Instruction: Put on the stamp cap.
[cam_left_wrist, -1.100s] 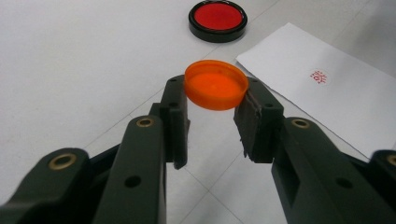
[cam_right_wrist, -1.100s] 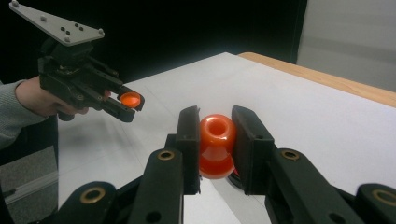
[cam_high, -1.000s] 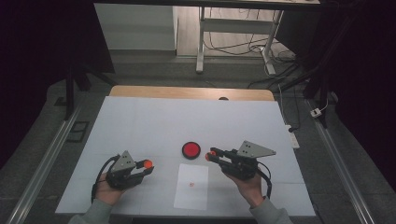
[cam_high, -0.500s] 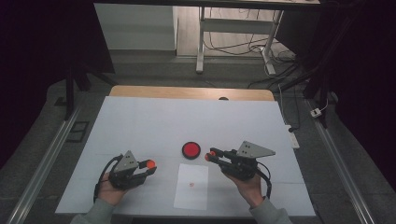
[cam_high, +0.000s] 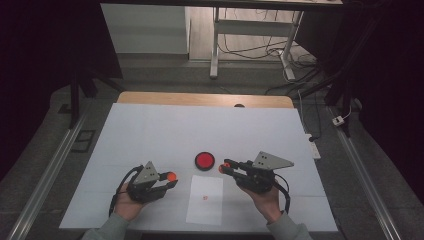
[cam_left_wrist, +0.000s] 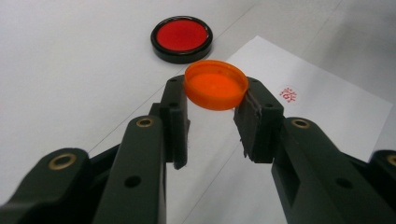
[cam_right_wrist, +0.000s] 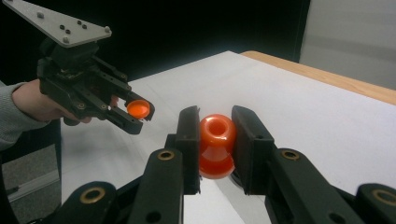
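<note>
Cap in one hand-held gripper, orange stamp in the other, over the white bench.

The left hand-held gripper is clamped on a round orange cap, pinched by its rim between the pads and held above the bench, near the left edge of a white paper sheet bearing a small red stamp mark. The right hand-held gripper grips an orange stamp by its waisted body (round end toward the camera), just right of the black-rimmed red ink pad lying on the bench beyond the sheet.
</note>
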